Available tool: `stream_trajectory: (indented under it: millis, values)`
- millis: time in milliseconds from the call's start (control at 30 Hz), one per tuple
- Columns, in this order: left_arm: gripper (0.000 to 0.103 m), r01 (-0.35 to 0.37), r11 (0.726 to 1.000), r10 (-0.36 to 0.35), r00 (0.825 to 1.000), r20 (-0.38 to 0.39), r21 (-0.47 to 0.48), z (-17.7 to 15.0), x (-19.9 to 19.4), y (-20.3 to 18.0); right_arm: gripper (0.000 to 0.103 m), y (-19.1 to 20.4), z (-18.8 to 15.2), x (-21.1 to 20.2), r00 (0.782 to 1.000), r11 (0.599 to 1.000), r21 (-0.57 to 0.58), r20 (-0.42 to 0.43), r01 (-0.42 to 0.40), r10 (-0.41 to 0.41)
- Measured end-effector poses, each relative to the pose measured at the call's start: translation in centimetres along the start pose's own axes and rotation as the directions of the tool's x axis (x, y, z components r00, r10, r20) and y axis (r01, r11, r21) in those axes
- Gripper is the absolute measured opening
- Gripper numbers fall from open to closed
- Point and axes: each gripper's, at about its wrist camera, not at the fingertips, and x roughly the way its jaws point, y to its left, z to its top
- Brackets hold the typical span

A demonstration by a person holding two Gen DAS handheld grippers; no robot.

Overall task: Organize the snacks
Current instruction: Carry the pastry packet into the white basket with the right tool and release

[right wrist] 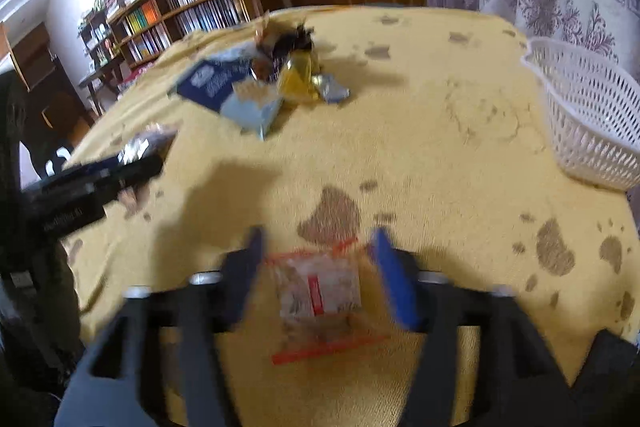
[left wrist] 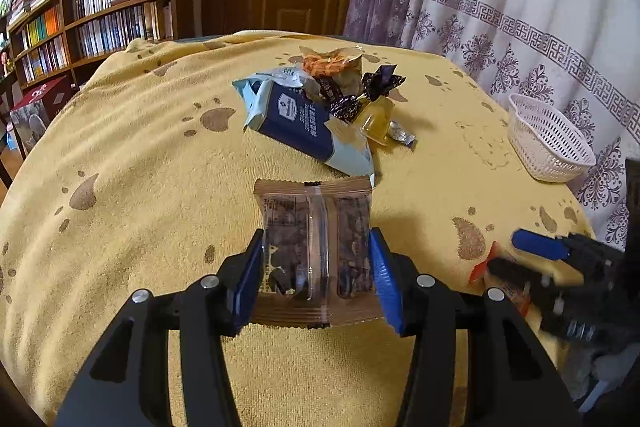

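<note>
Left hand-held gripper (left wrist: 316, 279) clamps a brown clear-windowed snack packet (left wrist: 314, 251); right hand-held gripper (right wrist: 320, 267) stands apart around a small red-edged clear packet (right wrist: 320, 291)

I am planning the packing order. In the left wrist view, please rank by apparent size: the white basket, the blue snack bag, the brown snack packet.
1. Brown snack packet, though nearness enlarges it.
2. Blue snack bag.
3. White basket, farthest, so unsure.
</note>
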Motion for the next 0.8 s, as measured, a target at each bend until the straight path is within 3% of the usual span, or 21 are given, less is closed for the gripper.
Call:
stream_trajectory:
  millis: [200, 300, 400, 633, 800]
  values:
    - [0.051, 0.004, 1.000, -0.004, 1.000, -0.006, 0.001, -0.1, 0.2, 0.2, 0.068, 0.9, -2.3, 0.8, 0.998, 0.995, -0.091, -0.038, 0.041, -0.045]
    - [0.051, 0.007, 1.000, -0.007, 1.000, -0.008, -0.001, -0.1, 0.4, 0.1, 0.051, 1.7, -2.7, 0.9, 0.994, 0.985, -0.141, -0.028, 0.103, -0.108]
    - [0.051, 0.009, 1.000, -0.009, 1.000, -0.009, 0.002, -0.1, 0.4, 0.0, 0.039, 1.8, -2.2, 0.7, 0.994, 0.986, -0.135, -0.026, 0.100, -0.104]
    - [0.051, 0.008, 1.000, -0.008, 1.000, 0.018, 0.014, 0.4, -0.5, -0.5, 0.039, -0.2, 0.7, -2.0, 0.988, 0.988, -0.067, 0.075, 0.141, -0.136]
    - [0.051, 0.013, 1.000, -0.014, 1.000, 0.017, 0.027, 0.6, -0.4, -1.2, 0.039, -4.9, 4.5, -4.2, 0.957, 0.969, 0.044, 0.154, 0.243, -0.247]
